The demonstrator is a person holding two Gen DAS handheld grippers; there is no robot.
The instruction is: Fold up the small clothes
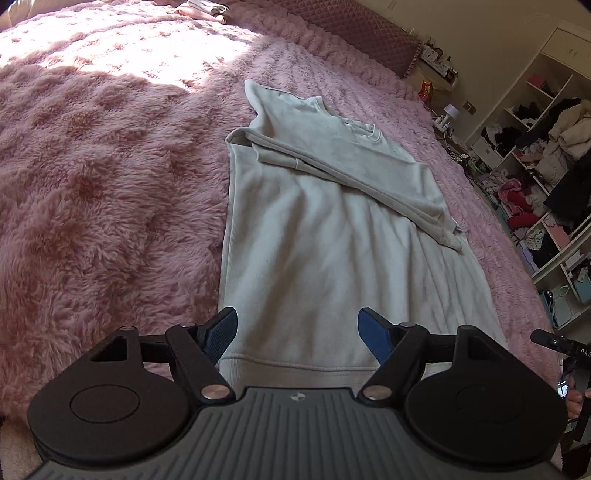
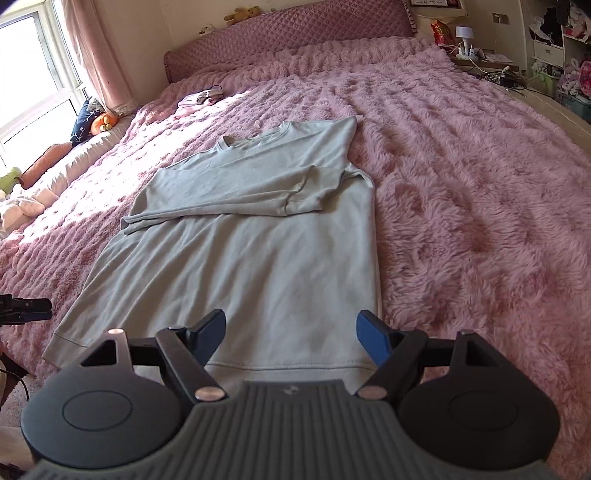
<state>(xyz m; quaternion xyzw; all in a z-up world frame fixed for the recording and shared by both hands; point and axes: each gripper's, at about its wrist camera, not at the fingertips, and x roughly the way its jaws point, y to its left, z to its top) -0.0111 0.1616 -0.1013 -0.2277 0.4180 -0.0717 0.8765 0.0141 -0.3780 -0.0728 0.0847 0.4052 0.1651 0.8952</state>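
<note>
Sleeves lie folded across the sweatshirt (image 1: 317,236) on the bed (image 1: 110,192); left hand-held gripper (image 1: 297,334) and right hand-held gripper (image 2: 291,334), both spread empty near its hem (image 2: 280,365), likely pinch the hem corners next.

Pale sweatshirt (image 2: 255,258) on pink blanket (image 2: 461,184)

A fluffy pink blanket (image 2: 461,177) fills most of both views. A quilted pink headboard (image 2: 295,33) runs along the top of the right wrist view, with a plush toy (image 2: 242,14) on it. A window (image 2: 29,74) and pink curtain (image 2: 96,55) sit upper left. Open shelves (image 1: 535,155) crammed with clothes occupy the right edge of the left wrist view; a red snack bag (image 1: 425,90) stands nearby.
</note>
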